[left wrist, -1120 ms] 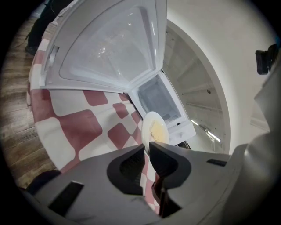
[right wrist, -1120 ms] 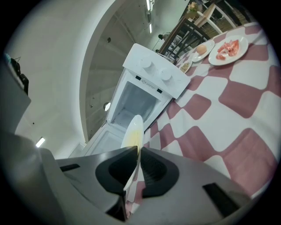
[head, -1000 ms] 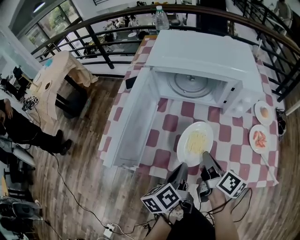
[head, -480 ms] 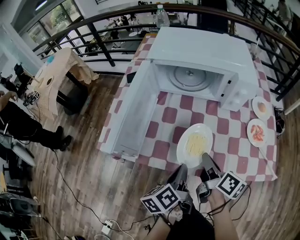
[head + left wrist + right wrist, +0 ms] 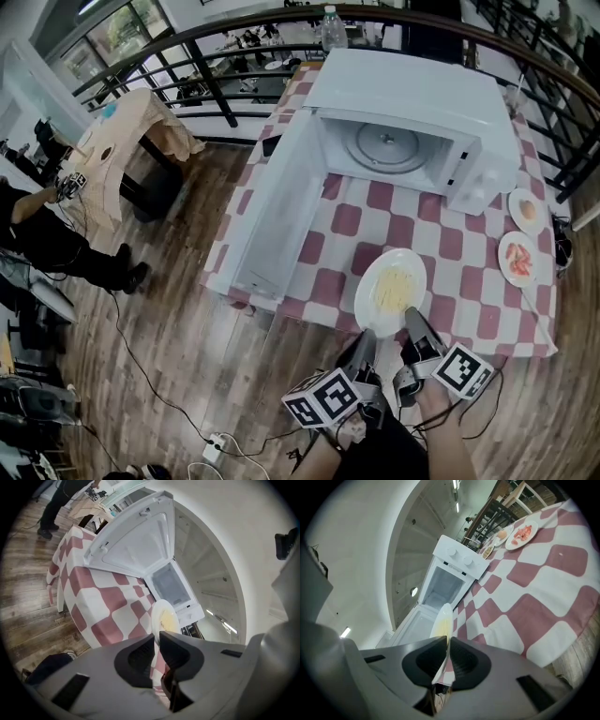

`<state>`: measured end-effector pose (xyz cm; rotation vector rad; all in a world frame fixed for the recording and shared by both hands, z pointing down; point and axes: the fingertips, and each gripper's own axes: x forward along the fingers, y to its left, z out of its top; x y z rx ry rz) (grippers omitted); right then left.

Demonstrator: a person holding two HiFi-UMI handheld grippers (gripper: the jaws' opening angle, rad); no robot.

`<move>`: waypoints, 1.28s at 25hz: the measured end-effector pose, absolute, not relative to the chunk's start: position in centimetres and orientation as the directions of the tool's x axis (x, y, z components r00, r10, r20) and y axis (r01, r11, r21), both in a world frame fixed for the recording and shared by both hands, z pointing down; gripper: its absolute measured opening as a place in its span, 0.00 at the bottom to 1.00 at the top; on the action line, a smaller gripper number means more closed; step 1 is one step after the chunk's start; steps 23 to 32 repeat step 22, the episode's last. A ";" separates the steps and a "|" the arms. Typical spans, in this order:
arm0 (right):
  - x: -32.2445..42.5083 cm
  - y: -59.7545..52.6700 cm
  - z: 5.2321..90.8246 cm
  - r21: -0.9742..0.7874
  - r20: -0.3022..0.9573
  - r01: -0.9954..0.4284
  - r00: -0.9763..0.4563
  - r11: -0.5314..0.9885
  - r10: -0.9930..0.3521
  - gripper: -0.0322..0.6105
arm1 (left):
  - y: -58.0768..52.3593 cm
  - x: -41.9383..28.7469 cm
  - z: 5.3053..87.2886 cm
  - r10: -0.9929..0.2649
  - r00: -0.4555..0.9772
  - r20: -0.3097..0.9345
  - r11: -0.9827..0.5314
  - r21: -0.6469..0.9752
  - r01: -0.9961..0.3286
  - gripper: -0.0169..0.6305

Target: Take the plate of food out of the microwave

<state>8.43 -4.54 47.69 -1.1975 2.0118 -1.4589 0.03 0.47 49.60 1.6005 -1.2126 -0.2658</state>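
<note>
Right claw [image 5: 446, 641]: jaws narrow, pinched on the near rim of the plate of food [image 5: 367, 298]. Left claw [image 5: 157, 641]: likewise nipping that rim, just beside the right.

Plate is out of the microwave [image 5: 412, 103], over the tabletop [image 5: 469, 272] near its front edge.

Risk: both grips are on one side and hold thin rim only. The far edge could dip, the noodles [image 5: 396, 291] could slide, or the plate could slip free.

Unclear: whether the plate touches the cloth. Claw bodies hide how deep the pads bite.
</note>
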 end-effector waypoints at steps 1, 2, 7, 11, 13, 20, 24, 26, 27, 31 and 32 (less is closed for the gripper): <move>8.4 -4.4 47.7 -0.905 0.172 -0.414 -0.564 0.096 -0.808 0.10 | 0.6 -0.1 49.6 -0.799 0.459 0.389 0.077 0.822 -0.564 0.13; 8.3 -4.2 47.7 -0.906 0.172 -0.413 -0.564 0.096 -0.808 0.10 | 0.8 -0.2 49.5 -0.798 0.459 0.390 0.077 0.822 -0.565 0.13; 8.1 -3.8 47.7 -0.908 0.169 -0.408 -0.564 0.095 -0.809 0.10 | 1.3 -0.4 49.6 -0.797 0.459 0.393 0.077 0.820 -0.567 0.13; 8.1 -3.5 47.9 -0.907 0.173 -0.411 -0.561 0.091 -0.810 0.10 | 1.5 -0.3 49.7 -0.795 0.462 0.394 0.077 0.820 -0.567 0.13; 8.1 -3.5 47.9 -0.908 0.171 -0.409 -0.559 0.091 -0.811 0.10 | 1.5 -0.3 49.7 -0.793 0.463 0.394 0.077 0.820 -0.567 0.13; 8.0 -3.9 47.9 -0.908 0.172 -0.409 -0.557 0.089 -0.812 0.10 | 1.1 -0.5 49.8 -0.792 0.466 0.395 0.077 0.821 -0.565 0.13; 7.9 -4.0 47.9 -0.907 0.168 -0.409 -0.559 0.094 -0.812 0.10 | 1.0 -0.5 49.8 -0.791 0.466 0.398 0.079 0.821 -0.566 0.13; 7.9 -4.0 47.9 -0.907 0.168 -0.409 -0.559 0.094 -0.812 0.10 | 1.0 -0.5 49.8 -0.791 0.466 0.398 0.079 0.821 -0.566 0.13; 7.9 -4.0 47.9 -0.907 0.168 -0.409 -0.559 0.094 -0.812 0.10 | 1.0 -0.5 49.8 -0.791 0.466 0.398 0.079 0.821 -0.566 0.13; 7.9 -4.0 47.9 -0.907 0.168 -0.409 -0.559 0.094 -0.812 0.10 | 1.0 -0.5 49.8 -0.791 0.466 0.398 0.079 0.821 -0.566 0.13; 7.9 -4.0 47.9 -0.907 0.168 -0.409 -0.559 0.094 -0.812 0.10 | 1.0 -0.5 49.8 -0.791 0.466 0.398 0.079 0.821 -0.566 0.13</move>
